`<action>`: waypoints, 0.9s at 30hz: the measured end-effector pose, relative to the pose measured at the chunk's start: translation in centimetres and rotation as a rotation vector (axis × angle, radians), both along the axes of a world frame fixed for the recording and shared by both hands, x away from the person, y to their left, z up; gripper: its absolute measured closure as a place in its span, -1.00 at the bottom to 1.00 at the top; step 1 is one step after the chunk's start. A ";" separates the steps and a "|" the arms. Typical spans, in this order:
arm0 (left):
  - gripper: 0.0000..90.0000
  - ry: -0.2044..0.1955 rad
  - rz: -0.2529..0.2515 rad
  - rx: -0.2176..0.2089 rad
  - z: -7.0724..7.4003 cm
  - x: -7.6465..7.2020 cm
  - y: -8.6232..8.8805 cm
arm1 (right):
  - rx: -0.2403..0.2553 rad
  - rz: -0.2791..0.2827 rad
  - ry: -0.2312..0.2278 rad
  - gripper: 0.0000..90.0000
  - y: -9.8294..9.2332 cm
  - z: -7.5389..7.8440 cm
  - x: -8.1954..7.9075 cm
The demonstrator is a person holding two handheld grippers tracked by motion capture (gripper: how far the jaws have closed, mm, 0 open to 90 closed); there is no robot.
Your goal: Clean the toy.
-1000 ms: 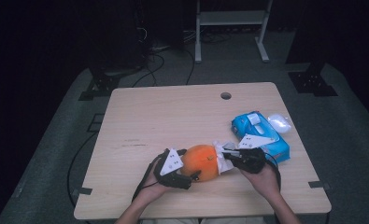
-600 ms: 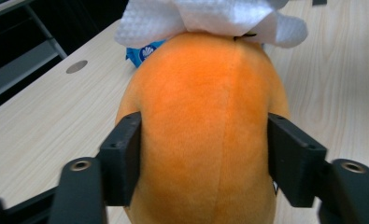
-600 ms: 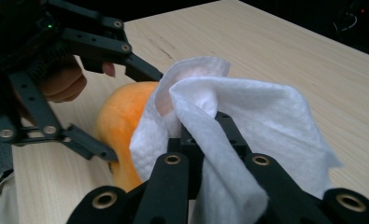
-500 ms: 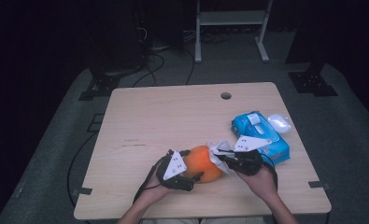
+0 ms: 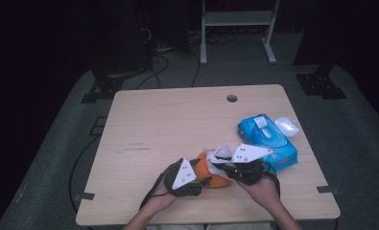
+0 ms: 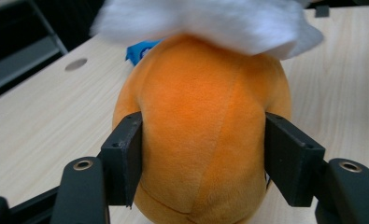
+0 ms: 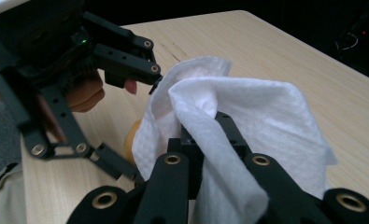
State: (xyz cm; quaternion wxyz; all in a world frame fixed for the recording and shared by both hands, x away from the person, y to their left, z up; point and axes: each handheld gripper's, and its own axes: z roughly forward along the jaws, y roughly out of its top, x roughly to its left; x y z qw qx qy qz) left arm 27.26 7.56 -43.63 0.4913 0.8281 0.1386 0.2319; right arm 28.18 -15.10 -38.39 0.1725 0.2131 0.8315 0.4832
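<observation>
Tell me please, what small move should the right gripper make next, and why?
Probably draw the white wipe across the top of the orange plush toy. The right gripper pinches the wipe, which already lies on the toy's top, and the left gripper holds the toy steady on the table.

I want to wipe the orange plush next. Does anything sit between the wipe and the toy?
Nothing visible does. The right gripper pinches the wipe, which drapes right at the top of the plush; the left gripper clamps the plush's sides lower down.
</observation>
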 end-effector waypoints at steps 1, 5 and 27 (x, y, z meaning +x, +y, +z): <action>-0.21 0.004 -0.001 -0.004 0.0 0.0 0.0 | -0.007 -0.001 -0.003 0.85 -0.1 0.0 0.1; -0.22 0.012 -0.005 -0.026 -0.1 0.3 0.2 | 0.024 -0.035 0.031 0.85 -1.6 -0.6 1.1; -0.47 0.077 -0.005 -0.066 -0.3 0.7 0.3 | 0.019 -0.108 0.083 0.85 -4.4 -1.5 2.4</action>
